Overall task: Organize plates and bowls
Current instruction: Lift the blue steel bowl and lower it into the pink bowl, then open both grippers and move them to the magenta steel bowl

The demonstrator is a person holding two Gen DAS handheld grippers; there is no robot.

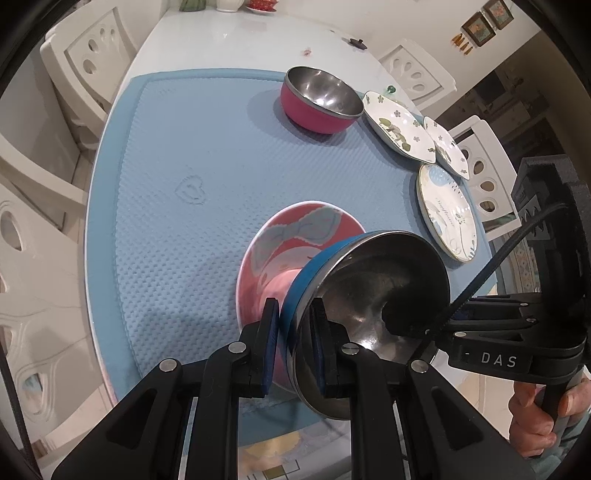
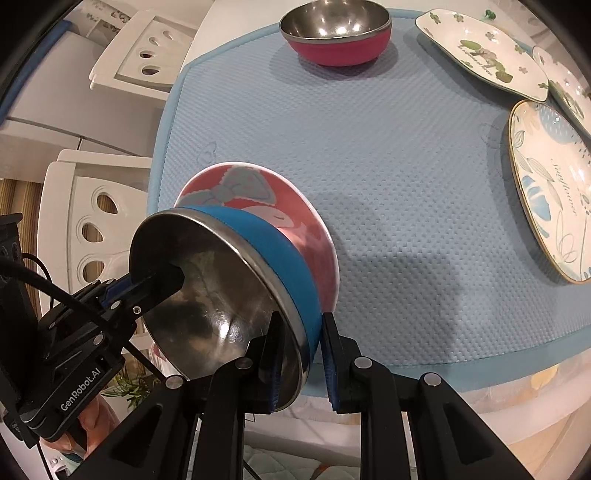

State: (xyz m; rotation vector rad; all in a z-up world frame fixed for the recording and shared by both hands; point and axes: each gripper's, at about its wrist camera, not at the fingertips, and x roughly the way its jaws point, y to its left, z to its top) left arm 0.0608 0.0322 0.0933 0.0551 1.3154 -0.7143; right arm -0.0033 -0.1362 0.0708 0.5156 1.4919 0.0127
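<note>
A steel bowl with a blue outside [image 1: 373,291] [image 2: 221,295] is held tilted over a pink patterned bowl [image 1: 295,243] [image 2: 273,206] that sits on the blue mat. My left gripper [image 1: 295,343] is shut on the blue bowl's near rim. My right gripper [image 2: 301,350] is shut on the opposite rim; it also shows in the left wrist view [image 1: 399,325]. A steel bowl with a red outside [image 1: 321,99] [image 2: 336,33] stands at the far side of the mat.
The blue mat [image 1: 177,155] [image 2: 406,184] covers a white table. Two white floral plates [image 1: 397,125] [image 1: 447,147] and a blue-leaf plate [image 1: 447,210] [image 2: 550,188] lie along the right edge. White chairs [image 1: 88,48] surround the table. Small items sit at the far end.
</note>
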